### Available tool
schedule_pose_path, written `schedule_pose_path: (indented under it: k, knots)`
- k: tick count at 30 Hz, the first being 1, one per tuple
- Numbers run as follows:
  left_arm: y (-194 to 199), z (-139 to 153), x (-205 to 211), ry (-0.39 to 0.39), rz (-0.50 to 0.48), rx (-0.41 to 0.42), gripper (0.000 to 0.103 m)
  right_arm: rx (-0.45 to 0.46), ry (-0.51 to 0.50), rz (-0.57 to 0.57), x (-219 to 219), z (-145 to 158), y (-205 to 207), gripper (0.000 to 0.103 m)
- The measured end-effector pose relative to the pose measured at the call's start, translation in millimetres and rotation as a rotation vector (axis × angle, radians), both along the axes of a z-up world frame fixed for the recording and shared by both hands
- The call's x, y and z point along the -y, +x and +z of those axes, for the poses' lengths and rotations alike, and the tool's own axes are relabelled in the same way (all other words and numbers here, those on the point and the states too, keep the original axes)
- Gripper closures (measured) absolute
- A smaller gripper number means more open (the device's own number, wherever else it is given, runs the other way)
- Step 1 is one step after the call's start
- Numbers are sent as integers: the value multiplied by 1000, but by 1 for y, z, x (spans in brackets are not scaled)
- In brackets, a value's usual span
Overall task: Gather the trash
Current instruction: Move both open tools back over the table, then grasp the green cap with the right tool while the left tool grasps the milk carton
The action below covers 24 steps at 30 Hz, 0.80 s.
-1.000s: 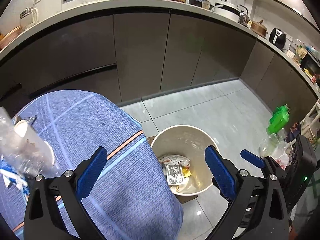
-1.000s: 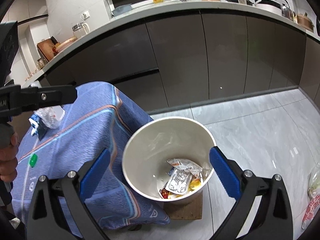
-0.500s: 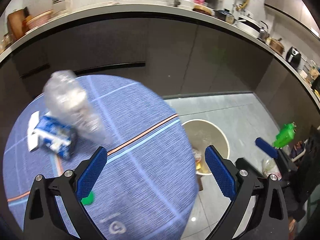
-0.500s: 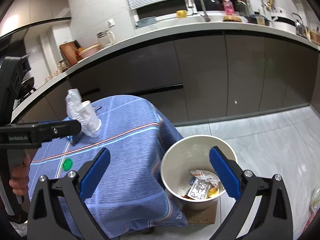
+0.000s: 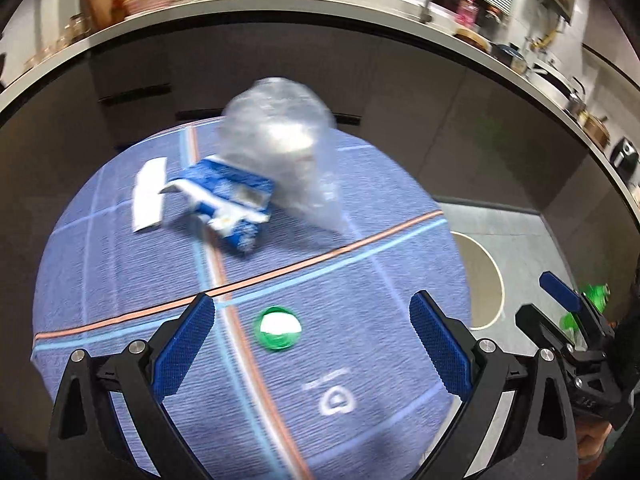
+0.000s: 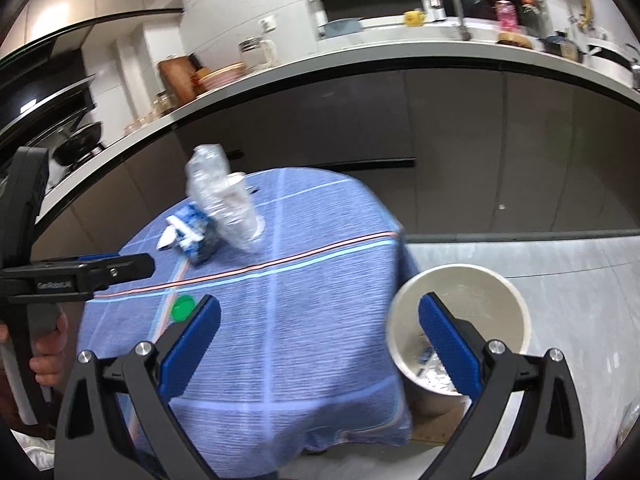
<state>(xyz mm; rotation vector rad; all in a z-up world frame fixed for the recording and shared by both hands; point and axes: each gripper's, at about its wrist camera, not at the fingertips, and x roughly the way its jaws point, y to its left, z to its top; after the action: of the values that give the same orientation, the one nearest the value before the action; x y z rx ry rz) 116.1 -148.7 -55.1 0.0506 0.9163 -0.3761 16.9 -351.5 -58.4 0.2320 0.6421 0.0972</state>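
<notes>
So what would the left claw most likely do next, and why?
Probably lower the left gripper onto the green bottle cap. Its jaws stand open and empty, the cap lies between them on the blue tablecloth, and the bin beside the table already holds trash.

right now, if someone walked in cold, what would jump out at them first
The crumpled clear plastic bottle stands out at the far side of the blue striped tablecloth, leaning against a torn blue and white carton. Nearer, a small green bottle cap lies between the fingers of the open left hand-held gripper. The round cream trash bin sits on the floor to the right of the table.
</notes>
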Motion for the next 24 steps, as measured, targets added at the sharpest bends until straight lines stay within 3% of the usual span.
schedule_pose_path:
  k: [5,12,17,24]
  knots:
    - [1,-4,-51,-9,85,-5,9,-35,-3,109,-39,-4,14,5]
    - [0,-18,-109,-44,150,-46,9,-98,-30,294,-109,-16,45,21]
    - [1,-27,-128,-76,158,-70,9,-135,-84,380,-150,-28,66,39]
    - [12,-32,-133,-99,132,-77,9,-169,-153,396,-172,-44,86,47]
